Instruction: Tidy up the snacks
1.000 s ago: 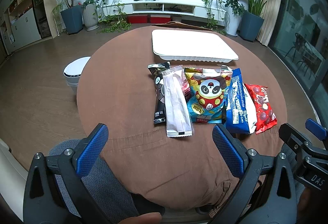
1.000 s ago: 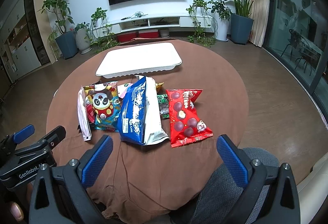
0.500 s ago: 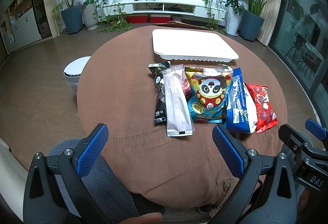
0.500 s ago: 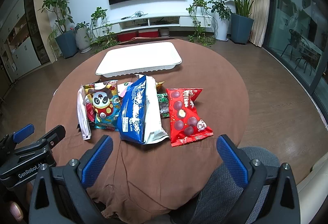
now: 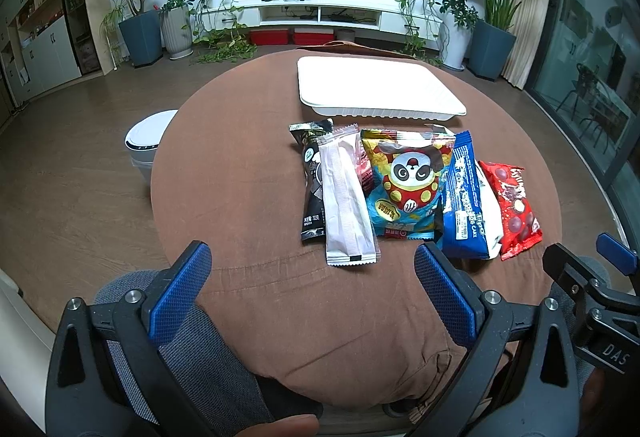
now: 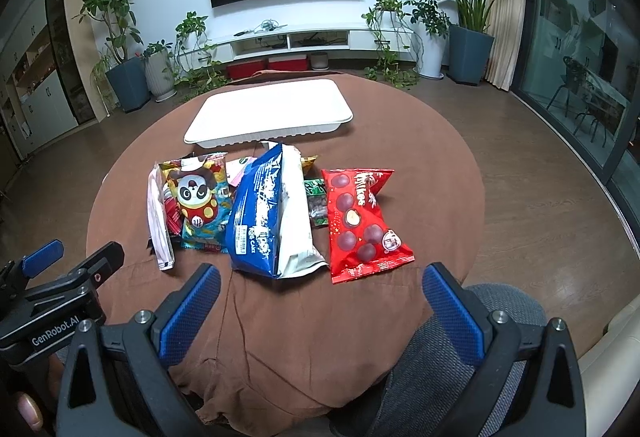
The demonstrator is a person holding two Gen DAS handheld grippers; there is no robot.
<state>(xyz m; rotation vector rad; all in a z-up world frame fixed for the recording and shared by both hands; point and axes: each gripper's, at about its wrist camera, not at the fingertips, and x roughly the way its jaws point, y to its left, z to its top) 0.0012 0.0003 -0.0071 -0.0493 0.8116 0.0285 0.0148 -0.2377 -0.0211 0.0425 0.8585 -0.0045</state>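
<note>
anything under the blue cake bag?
A green packet and a yellow wrapper corner stick out from under the blue cake bag. How far they run underneath is hidden.

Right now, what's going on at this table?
A person holds two handheld grippers over a round brown-clothed table, both open and empty. The left gripper and right gripper hover at the near edge. A row of snack packets lies untouched: white wrapper, panda bag, blue cake bag, red chocolate bag. The white tray behind them holds nothing yet.
</note>
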